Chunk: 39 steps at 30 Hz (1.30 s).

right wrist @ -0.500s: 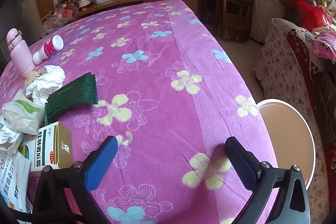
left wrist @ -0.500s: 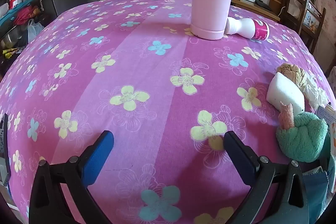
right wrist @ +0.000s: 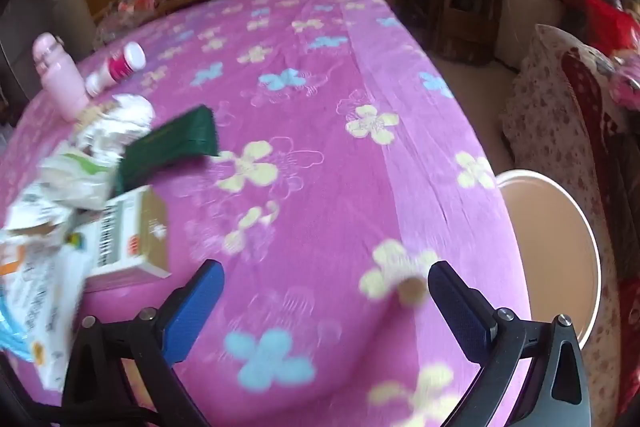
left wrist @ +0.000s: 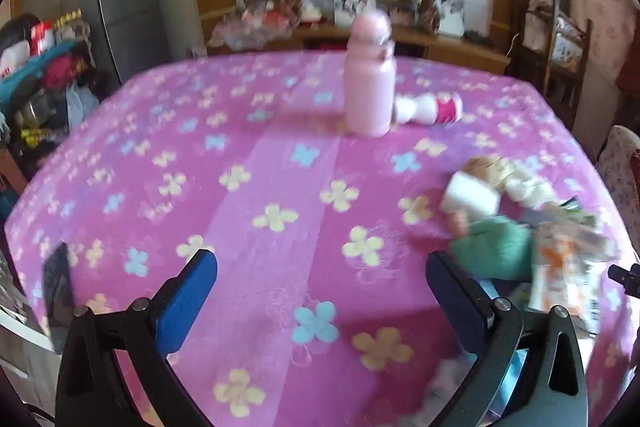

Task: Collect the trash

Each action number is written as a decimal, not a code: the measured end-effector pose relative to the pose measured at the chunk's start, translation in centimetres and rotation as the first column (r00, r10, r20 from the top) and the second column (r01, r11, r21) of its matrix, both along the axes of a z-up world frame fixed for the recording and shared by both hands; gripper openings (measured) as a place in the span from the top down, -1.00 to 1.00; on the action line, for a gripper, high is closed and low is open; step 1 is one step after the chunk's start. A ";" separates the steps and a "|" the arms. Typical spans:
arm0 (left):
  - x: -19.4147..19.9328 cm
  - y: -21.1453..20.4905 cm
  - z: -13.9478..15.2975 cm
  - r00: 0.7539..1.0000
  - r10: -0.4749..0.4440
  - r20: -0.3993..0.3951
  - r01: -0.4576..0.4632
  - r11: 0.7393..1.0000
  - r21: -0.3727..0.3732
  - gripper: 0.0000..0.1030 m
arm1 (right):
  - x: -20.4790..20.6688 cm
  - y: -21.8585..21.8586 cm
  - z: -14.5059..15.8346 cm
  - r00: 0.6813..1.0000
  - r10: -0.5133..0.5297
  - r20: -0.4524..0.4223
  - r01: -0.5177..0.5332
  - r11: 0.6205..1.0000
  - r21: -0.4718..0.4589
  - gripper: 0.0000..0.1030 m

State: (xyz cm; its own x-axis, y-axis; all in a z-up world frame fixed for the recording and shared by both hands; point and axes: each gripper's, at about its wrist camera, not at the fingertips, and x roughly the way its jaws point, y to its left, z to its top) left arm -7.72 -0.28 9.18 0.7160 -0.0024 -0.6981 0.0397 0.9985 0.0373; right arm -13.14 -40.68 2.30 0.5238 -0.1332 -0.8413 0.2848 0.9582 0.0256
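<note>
Both your grippers' fingers (left wrist: 188,299) gape empty; the box (right wrist: 132,239) left of your right fingers (right wrist: 196,311) may slide away if nudged.

Black triangular-cutout frames, silver screws, textured blue pads on fingers (left wrist: 188,301).

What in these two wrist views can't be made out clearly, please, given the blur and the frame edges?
- Printed box, right wrist view: motion blur makes its lettering unreadable.
- Paper packets, right wrist view: cut off by the left edge, blurred.
- Small round brown thing on the tablecloth, right wrist view: too blurred to identify.
- Trash pile, left wrist view: smeared, partly behind the left gripper finger.
- Dark flat object, left wrist view: blurred.
</note>
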 end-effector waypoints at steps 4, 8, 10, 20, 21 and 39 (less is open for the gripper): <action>-3.2 -1.9 3.2 0.996 -0.035 0.082 0.039 0.998 -0.043 -1.00 | -3.4 2.5 3.0 0.994 0.019 0.108 -0.015 0.999 -0.036 -1.00; -6.1 -4.7 4.8 0.987 -0.069 0.146 0.079 0.995 -0.058 -1.00 | -6.2 5.1 6.2 0.976 0.045 0.211 -0.033 0.998 -0.058 -1.00; -7.6 -6.2 5.1 0.980 -0.087 0.182 0.096 0.994 -0.045 -1.00 | -7.3 6.2 7.6 0.967 0.058 0.249 -0.038 0.996 -0.084 -1.00; -12.4 -10.7 6.8 0.949 -0.169 0.266 0.200 0.975 -0.095 -1.00 | -12.2 8.9 13.0 0.909 0.065 0.411 -0.010 0.991 -0.134 -1.00; -12.6 -10.8 6.9 0.948 -0.170 0.269 0.203 0.975 -0.096 -1.00 | -12.4 9.1 13.3 0.906 0.070 0.418 -0.012 0.990 -0.140 -1.00; -13.4 -11.0 7.4 0.943 -0.167 0.287 0.208 0.971 -0.118 -1.00 | -13.0 9.7 14.2 0.893 0.063 0.446 0.001 0.990 -0.142 -1.00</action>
State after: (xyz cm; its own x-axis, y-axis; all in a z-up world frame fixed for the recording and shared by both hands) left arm -21.12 -11.32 16.54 0.8557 -0.2415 -0.4577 0.2355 0.9693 -0.0711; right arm -26.17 -30.97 16.46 0.8466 -0.2063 -0.4907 0.2440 0.9697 0.0134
